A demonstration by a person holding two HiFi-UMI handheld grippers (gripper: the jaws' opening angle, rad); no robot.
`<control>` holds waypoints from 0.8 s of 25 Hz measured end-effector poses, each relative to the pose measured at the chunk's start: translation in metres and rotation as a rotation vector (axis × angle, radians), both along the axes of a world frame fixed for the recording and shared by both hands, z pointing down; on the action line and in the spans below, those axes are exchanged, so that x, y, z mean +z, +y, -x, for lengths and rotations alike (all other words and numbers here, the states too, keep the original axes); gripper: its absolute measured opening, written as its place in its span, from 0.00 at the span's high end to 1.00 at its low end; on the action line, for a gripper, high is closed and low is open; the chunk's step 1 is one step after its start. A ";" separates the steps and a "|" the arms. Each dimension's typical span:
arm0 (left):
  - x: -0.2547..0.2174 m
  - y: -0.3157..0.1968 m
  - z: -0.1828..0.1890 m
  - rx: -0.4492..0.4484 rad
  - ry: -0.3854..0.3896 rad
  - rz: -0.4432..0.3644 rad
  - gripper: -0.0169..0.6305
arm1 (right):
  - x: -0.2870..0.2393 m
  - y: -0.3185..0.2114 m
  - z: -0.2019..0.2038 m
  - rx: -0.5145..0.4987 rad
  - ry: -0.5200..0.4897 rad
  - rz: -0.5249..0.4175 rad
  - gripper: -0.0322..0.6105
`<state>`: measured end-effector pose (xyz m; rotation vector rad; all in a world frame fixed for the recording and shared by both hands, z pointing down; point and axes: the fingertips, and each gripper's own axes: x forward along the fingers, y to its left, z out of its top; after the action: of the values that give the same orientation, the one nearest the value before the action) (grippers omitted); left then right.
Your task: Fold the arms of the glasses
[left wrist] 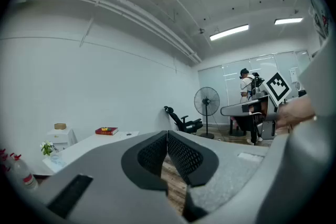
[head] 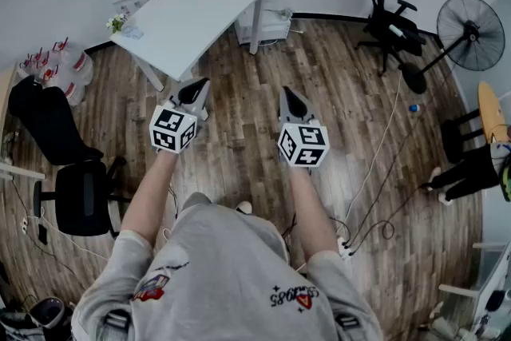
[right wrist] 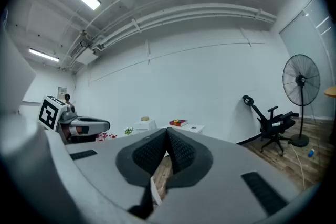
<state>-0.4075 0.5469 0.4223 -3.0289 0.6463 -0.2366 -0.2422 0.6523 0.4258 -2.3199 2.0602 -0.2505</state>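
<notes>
Jaws on the left gripper [head: 197,85] and the right gripper [head: 289,94] were squeezed tight together, with nothing in them. Both were held over the wood floor [head: 239,156], near the white table [head: 192,12]. I could not make out the glasses.

The glasses cannot be picked out with certainty; everything on the white surface [head: 192,8] is very small in all three views. A pale bluish thing [head: 132,33] lies flat at the surface's near left corner, just beside a small bunch of flowers [head: 117,21]. It may be the glasses. Its shape and whether its arms are open or folded are too small to tell.
</notes>
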 end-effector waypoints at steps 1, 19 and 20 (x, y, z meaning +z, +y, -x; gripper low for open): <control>0.000 0.004 0.002 0.005 0.016 0.002 0.96 | 0.002 0.002 0.001 0.002 -0.003 -0.002 0.96; 0.050 0.052 -0.002 0.058 0.006 0.102 0.41 | 0.028 0.040 -0.009 0.006 -0.051 -0.028 0.31; 0.051 0.052 -0.002 0.062 -0.002 0.094 0.41 | 0.029 0.039 -0.010 0.004 -0.052 -0.025 0.31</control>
<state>-0.4052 0.5990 0.4730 -3.1316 0.5562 -0.2761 -0.2324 0.6918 0.4547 -2.2776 2.0226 -0.2806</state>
